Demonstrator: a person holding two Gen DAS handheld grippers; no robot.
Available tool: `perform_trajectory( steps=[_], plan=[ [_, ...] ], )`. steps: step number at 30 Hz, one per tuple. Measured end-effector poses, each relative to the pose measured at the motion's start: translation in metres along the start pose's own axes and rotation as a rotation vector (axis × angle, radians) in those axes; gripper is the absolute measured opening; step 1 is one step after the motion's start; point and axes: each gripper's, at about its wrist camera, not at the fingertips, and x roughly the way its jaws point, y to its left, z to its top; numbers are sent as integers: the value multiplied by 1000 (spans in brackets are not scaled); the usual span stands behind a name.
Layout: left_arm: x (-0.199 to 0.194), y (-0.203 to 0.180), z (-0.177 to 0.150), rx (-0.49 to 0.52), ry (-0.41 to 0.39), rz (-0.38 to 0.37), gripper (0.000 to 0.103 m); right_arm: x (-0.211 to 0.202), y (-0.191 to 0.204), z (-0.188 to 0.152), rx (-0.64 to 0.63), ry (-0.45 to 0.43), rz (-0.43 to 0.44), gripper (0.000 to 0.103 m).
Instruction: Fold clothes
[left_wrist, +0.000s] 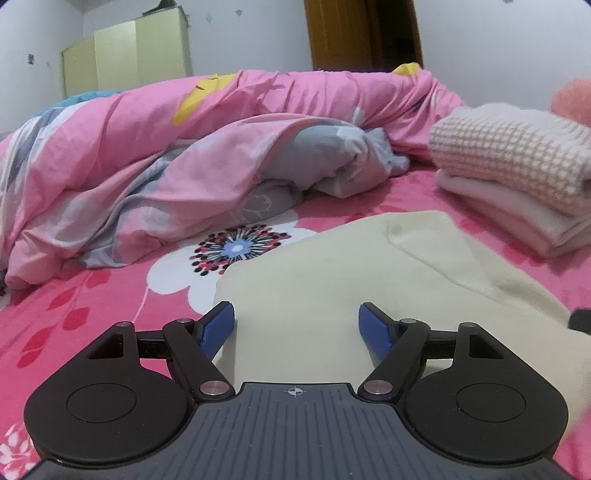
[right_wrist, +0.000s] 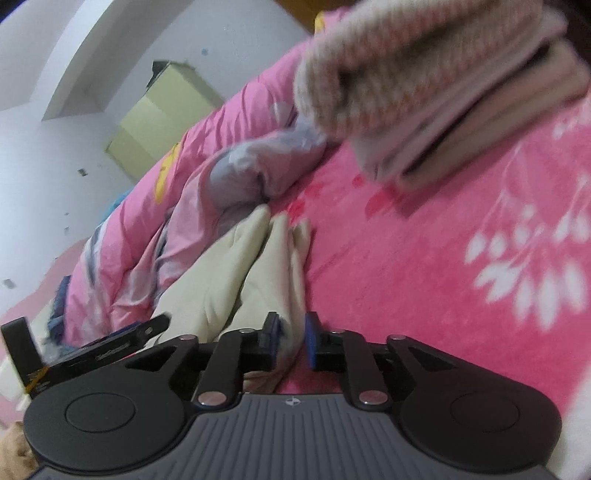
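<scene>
Two grippers work a cream garment (left_wrist: 332, 280) lying on a pink flowered bedsheet (left_wrist: 74, 302).

The left view shows the left gripper (left_wrist: 296, 325) spread wide, empty, over the garment's near edge; only the right view shows the right gripper (right_wrist: 291, 341), jaws narrowly parted around a bunched fold of the garment (right_wrist: 236, 269), though whether the pads press on it is unclear. A folded stack of clothes (left_wrist: 517, 173) sits far right, a rumpled pink quilt (left_wrist: 166, 147) behind, blocking the far side of the bed. A pale cabinet (left_wrist: 129, 55) and wooden door (left_wrist: 362, 33) stand against white walls.
</scene>
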Motion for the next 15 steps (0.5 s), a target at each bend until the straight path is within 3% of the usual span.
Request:
perform_trajectory(
  steps=[3,8,11,13,15],
  plan=[
    [-15,8,-1,-11,-27,-31,76,-15,25,14,-97,-71,-64,19],
    [-20,21,-10,-21,-5,-69,76,10,93,45,-337,-74,-12,21],
    [-9,24,-21,-25,51,-103,76,55,127,48,-464,-11,-16,21],
    [-8,29,-24,-46,48,-133,77,89,137,37,-535,55,-77,21],
    [-6,35,-26,-64,52,-166,77,126,132,19,-577,183,-163,21]
  ],
)
